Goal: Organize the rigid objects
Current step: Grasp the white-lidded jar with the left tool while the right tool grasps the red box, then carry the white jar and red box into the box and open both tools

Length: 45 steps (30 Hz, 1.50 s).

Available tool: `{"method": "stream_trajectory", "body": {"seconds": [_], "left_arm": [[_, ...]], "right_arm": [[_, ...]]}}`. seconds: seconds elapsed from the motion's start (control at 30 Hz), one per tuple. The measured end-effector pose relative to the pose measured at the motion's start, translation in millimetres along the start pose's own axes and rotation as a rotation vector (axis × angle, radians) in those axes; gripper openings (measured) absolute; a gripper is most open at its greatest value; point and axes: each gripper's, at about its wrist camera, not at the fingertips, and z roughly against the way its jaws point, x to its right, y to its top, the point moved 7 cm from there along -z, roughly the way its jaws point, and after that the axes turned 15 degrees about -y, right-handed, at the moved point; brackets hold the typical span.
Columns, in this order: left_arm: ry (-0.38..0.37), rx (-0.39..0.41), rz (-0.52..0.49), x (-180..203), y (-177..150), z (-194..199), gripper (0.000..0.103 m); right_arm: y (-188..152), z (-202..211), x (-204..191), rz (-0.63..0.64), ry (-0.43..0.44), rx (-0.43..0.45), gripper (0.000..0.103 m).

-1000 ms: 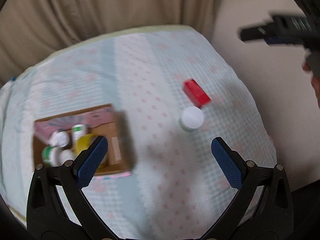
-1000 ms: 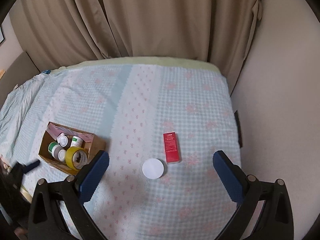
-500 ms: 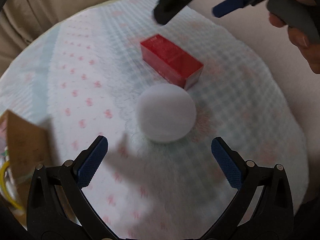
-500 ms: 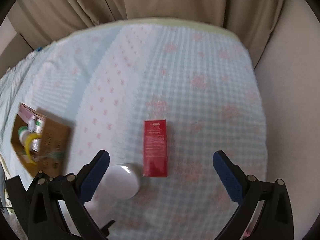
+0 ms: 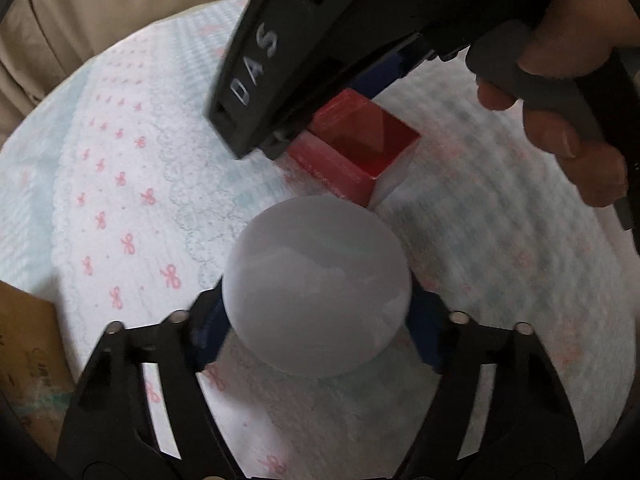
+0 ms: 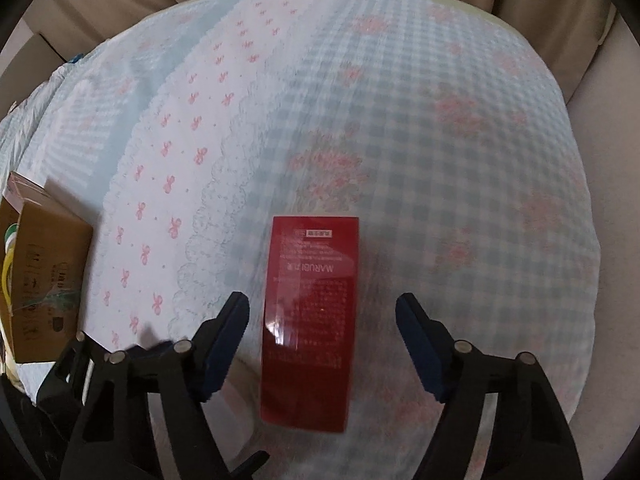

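The left tool (image 5: pixel 316 332) is closing around a white round jar (image 5: pixel 316 284) on the bed (image 6: pixel 440 120); the right tool (image 6: pixel 322 316) is closing astride the red box (image 6: pixel 310 320), gaps showing; leftward, a cardboard box (image 6: pixel 48 280) holds yellow tape (image 6: pixel 6 276)

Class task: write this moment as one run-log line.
left gripper: closing around round white lid | right gripper: closing astride flat red carton, gaps remain | brown cardboard box: not yet reached

red box (image 5: pixel 362 148): far end hidden behind the right gripper (image 5: pixel 280 60) in the left view
white lid (image 5: pixel 316 284): covers the left fingers (image 5: pixel 208 336); contact unclear
cardboard box (image 6: pixel 44 280): cut off at frame edge, contents mostly hidden
hand (image 5: pixel 568 92): partly out of frame
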Motion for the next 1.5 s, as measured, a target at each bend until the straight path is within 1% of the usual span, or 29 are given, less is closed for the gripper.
{"method": "stream_trajectory", "body": {"seconds": [0.03,0.07,0.1,0.4,0.53,0.67,0.83,0.9,1.0,1.1,1.2,1.33,1.4,1.5], "left_arm": [[-0.008,0.006,0.002,0,0,0,0.068],[-0.015,0.010,0.007,-1,0,-1,0.068],[-0.020,0.012,0.009,-1,0,0,0.068],[-0.018,0.024,0.037,-7,5,7,0.068],[-0.009,0.041,0.035,1,3,26,0.068],[0.003,0.070,0.030,5,7,55,0.068],[0.039,0.118,0.034,10,13,114,0.068],[0.055,0.138,0.047,15,16,139,0.068],[0.080,0.171,0.076,13,23,183,0.068],[0.086,0.202,0.130,7,21,231,0.068],[0.105,0.222,0.179,-1,13,277,0.068],[0.157,0.240,0.210,-19,-4,335,0.068],[0.179,0.246,0.221,-31,-15,360,0.068],[0.206,0.250,0.244,-53,-32,394,0.068]], "right_arm": [[0,-3,-2,0.007,0.001,-0.010,0.060],[-1,-7,-3,0.013,0.001,-0.023,0.050],[-1,-9,-5,0.016,0.008,-0.032,0.043],[2,-6,-3,-0.018,0.005,-0.023,0.040],[1,7,-3,-0.032,0.007,-0.013,0.039],[3,35,1,-0.064,0.016,0.018,0.039],[7,88,0,-0.095,0.021,0.074,0.039],[8,116,-4,-0.104,0.023,0.098,0.039],[9,165,-13,-0.112,0.033,0.139,0.039],[7,206,-21,-0.115,0.046,0.178,0.039],[7,257,-40,-0.111,0.065,0.221,0.039],[2,304,-69,-0.100,0.103,0.261,0.039],[-1,324,-87,-0.092,0.125,0.279,0.039],[-4,343,-110,-0.089,0.153,0.294,0.039]]}}
